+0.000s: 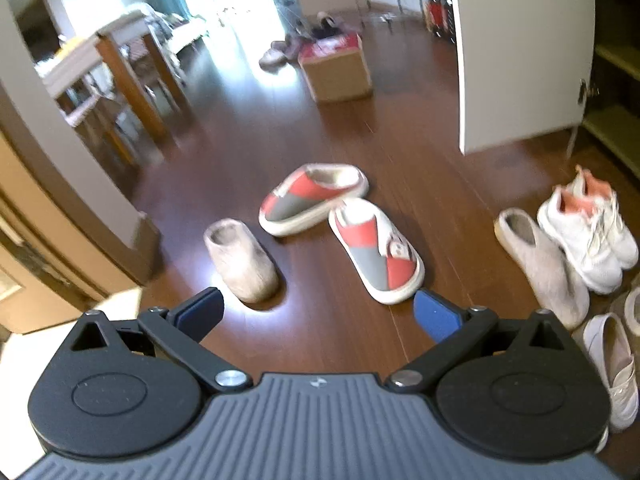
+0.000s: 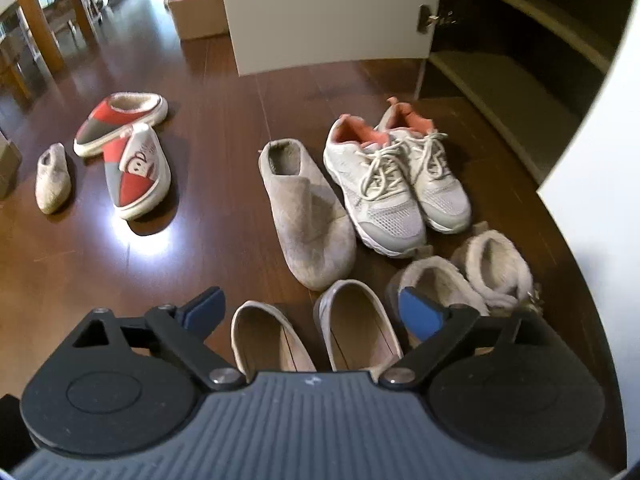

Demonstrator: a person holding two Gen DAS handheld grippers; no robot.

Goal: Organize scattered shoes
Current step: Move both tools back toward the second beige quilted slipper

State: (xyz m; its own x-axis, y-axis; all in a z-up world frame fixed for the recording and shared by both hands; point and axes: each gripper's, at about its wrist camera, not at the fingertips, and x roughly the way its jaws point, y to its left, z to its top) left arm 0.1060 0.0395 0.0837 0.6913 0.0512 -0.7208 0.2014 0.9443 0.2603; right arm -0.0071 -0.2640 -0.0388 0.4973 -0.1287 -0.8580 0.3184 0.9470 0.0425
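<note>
Right wrist view: the right gripper (image 2: 314, 312) was seen with jaws spread wide and nothing between the pads, above a pair of loafers (image 2: 352, 328). Beside these, fur slippers (image 2: 472, 276), white sneakers (image 2: 396, 184) and a grey slipper (image 2: 308, 208) were grouped near the open cabinet (image 2: 512, 76). Well apart to the left, two red slippers (image 2: 132, 148) and a second grey slipper (image 2: 53, 180) were scattered. In the left wrist view, the left gripper (image 1: 320, 310) was likewise held wide open and empty above the floor (image 1: 400, 152).
</note>
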